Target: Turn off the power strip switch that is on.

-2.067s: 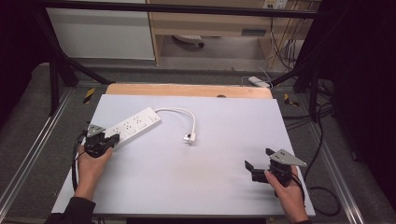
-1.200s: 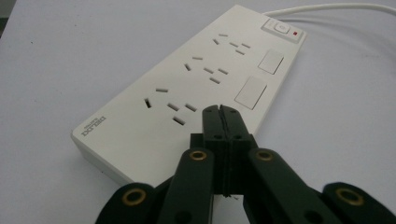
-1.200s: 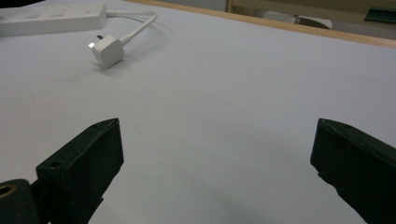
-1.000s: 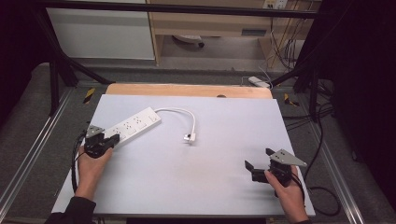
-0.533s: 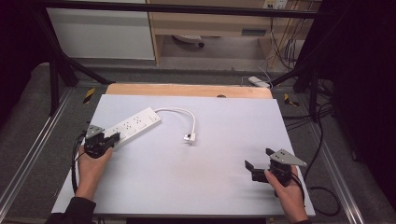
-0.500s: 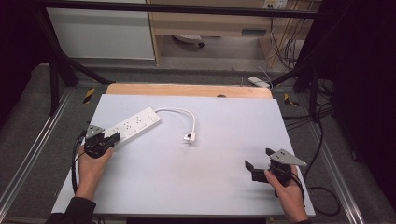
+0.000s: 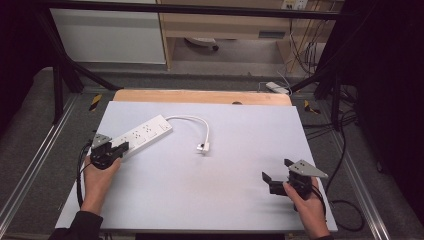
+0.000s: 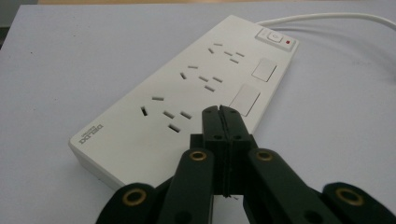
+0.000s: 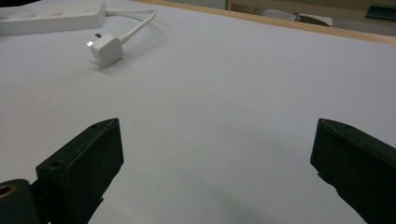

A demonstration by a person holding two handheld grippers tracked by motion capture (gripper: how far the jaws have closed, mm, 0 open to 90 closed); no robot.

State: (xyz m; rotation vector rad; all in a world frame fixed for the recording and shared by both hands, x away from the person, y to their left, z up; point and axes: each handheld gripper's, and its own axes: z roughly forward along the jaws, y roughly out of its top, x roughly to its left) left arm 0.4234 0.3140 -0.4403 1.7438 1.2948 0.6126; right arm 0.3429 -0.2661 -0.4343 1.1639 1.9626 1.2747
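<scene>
Resting by the power strip, two grippers are waiting on the white table.

Lying slantwise near the table's far left part, the power strip is showing its sockets, with a switch and a red light at its far end. The left gripper is sitting at the strip's near end with its jaws pressed tight together, pinching nothing; its tips are hanging over the strip's near corner, and I cannot tell if they are touching it. A white cord is curling from the strip's far end to a white plug lying to the right of the strip. The right gripper is staying well apart from the strip, near the table's front right edge, with its jaws spread wide over bare table.
</scene>
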